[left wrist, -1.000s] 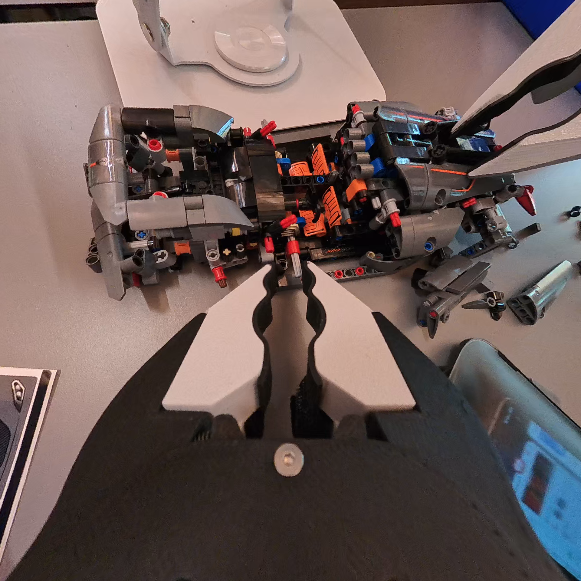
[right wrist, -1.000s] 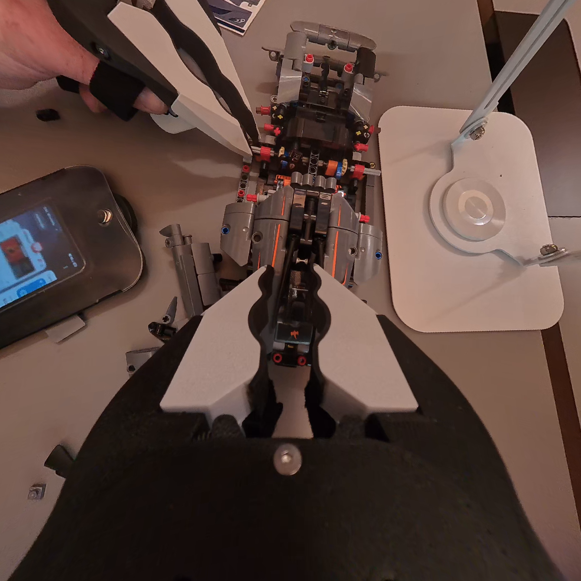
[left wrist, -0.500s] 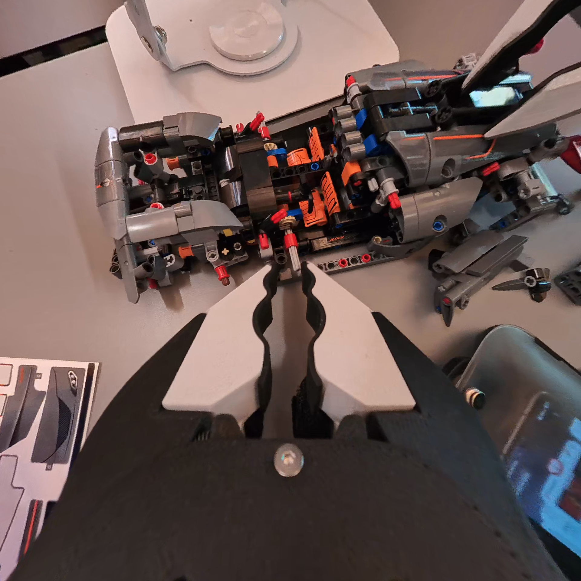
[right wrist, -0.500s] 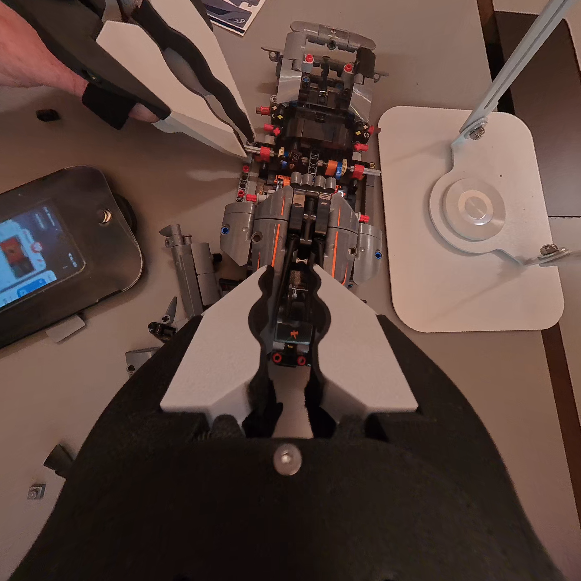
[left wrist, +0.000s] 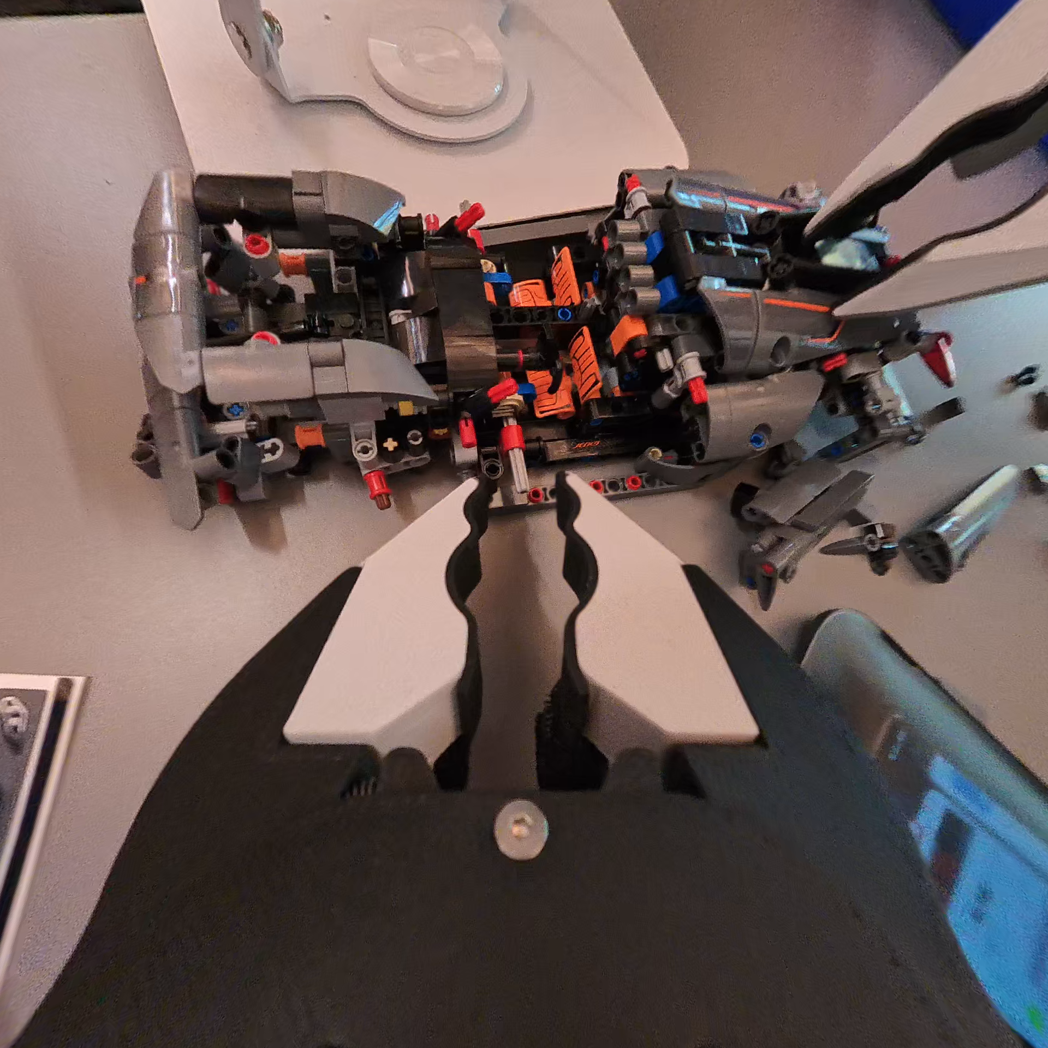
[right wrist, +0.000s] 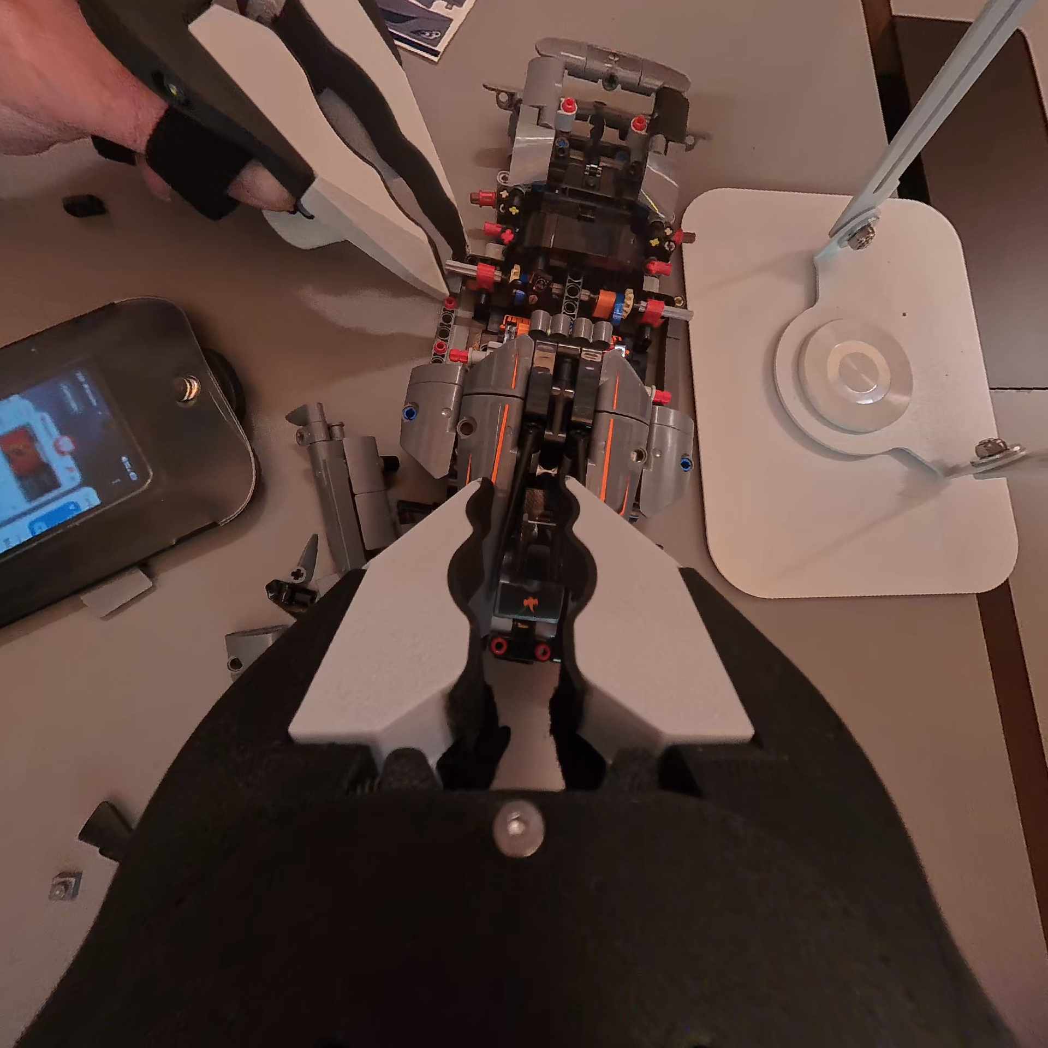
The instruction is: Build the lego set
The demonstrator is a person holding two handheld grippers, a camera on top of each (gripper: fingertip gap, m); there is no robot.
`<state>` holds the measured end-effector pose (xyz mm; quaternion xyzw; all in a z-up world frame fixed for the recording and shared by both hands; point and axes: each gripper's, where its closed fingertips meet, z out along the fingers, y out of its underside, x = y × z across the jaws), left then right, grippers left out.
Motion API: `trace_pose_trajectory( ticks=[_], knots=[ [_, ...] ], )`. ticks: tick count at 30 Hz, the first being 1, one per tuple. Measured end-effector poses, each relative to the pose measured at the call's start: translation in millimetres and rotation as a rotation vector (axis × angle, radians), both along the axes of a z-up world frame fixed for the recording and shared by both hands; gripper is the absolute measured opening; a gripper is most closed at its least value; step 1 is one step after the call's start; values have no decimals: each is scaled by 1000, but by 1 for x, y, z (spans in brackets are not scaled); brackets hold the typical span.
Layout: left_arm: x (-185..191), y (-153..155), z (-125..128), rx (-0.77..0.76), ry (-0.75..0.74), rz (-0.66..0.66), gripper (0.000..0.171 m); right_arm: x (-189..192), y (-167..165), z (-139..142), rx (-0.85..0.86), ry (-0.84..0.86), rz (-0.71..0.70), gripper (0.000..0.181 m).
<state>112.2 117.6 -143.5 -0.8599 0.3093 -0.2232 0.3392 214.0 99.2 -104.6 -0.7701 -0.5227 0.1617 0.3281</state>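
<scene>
Table point(right wrist: 794, 680): lego car point(right wrist: 567, 397) abuts white base plate point(right wrist: 822, 510); R gripper point(right wrist: 522, 487) clamps it.

Left wrist view: taken from just behind the left gripper point(left wrist: 519, 482), looking steeply down and forward along its fingers at the long side of the lego car point(left wrist: 510, 340), close in, tips at the car's edge. Right wrist view: taken from behind the right gripper point(right wrist: 524, 487), looking steeply down along the car's point(right wrist: 573, 351) length from one end, equally close, that end lying between the fingers. Shared by both: the car, the grey table point(left wrist: 85, 567) point(right wrist: 624, 709), the white stand base point(left wrist: 431, 130) point(right wrist: 839, 397), the phone point(left wrist: 964, 794) point(right wrist: 85, 453), the loose grey parts point(left wrist: 805, 522) point(right wrist: 346, 487), and each other's gripper, at right point(left wrist: 816, 272) and upper left point(right wrist: 453, 266).
</scene>
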Motion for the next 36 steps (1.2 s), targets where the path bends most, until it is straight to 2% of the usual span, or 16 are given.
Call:
trace_pose_trajectory(
  ticks=[2,3,9,16,28,31,36],
  knots=[
    [-1,2,0,-23,-34,21,33,0,0,0,0,0,0,20],
    [-2,3,0,-6,-28,23,33,0,0,0,0,-1,0,20],
    [-2,7,-3,71,89,18,15,0,0,0,0,1,1,20],
    [-2,9,-5,109,163,1,13,-1,0,0,0,0,2,20],
    [-7,12,-5,441,655,-93,7,-1,0,0,1,-1,3,20],
    [-7,12,-5,455,669,-102,7,-1,0,0,2,-2,4,20],
    [-6,10,-1,424,574,-100,13,-1,-1,0,3,-1,5,20]
  ],
)
